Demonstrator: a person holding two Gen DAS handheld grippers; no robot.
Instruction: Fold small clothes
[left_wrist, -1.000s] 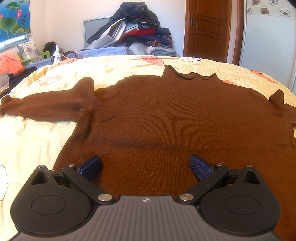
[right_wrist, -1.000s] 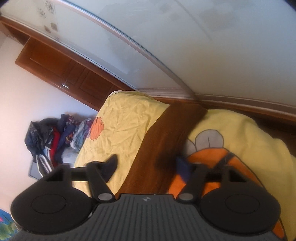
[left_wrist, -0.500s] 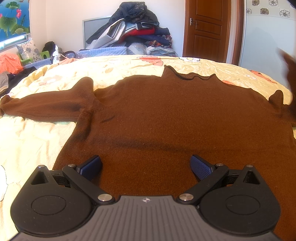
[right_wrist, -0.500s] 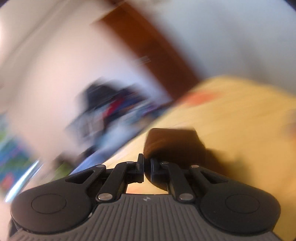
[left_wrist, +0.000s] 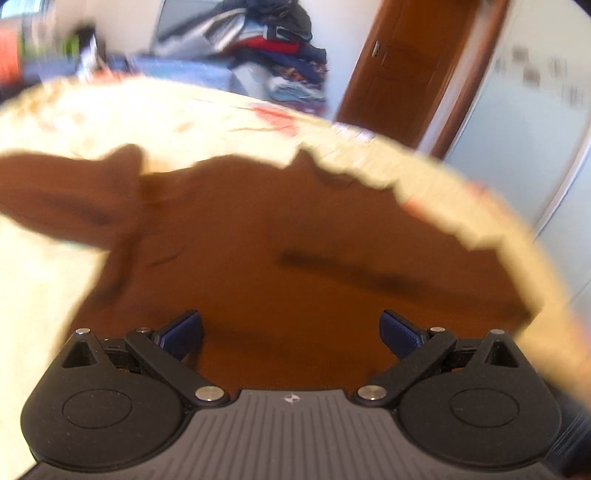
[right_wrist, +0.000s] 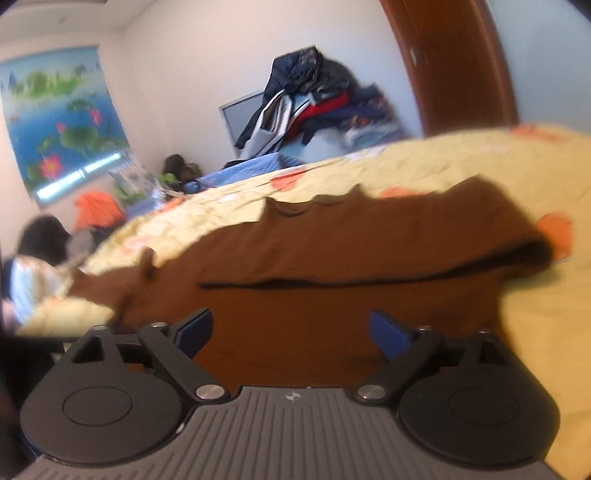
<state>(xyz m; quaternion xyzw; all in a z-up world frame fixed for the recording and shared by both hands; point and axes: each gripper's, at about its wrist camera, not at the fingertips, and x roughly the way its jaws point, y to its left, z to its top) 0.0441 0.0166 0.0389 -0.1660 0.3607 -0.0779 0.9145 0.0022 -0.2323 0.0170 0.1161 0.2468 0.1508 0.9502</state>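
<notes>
A brown knit sweater (left_wrist: 258, 236) lies flat on the yellow bedspread (left_wrist: 166, 122). Its left sleeve (left_wrist: 55, 195) stretches out to the left. In the right wrist view the right sleeve (right_wrist: 369, 243) lies folded across the sweater's body (right_wrist: 295, 325), with a dark fold edge below it. My left gripper (left_wrist: 291, 332) is open and empty just above the sweater's lower part. My right gripper (right_wrist: 290, 330) is open and empty above the sweater's body. The left wrist view is motion-blurred.
A pile of clothes (right_wrist: 314, 96) is stacked at the far wall beside a wooden door (left_wrist: 402, 74). More clothes and an orange item (right_wrist: 98, 210) lie beyond the bed's left side. A lotus picture (right_wrist: 59, 122) hangs on the wall.
My right gripper shut on the right sleeve, carried it over the sweater's body, and is now open with the sleeve lying folded there. My left gripper has tilted and shifted, still open.
</notes>
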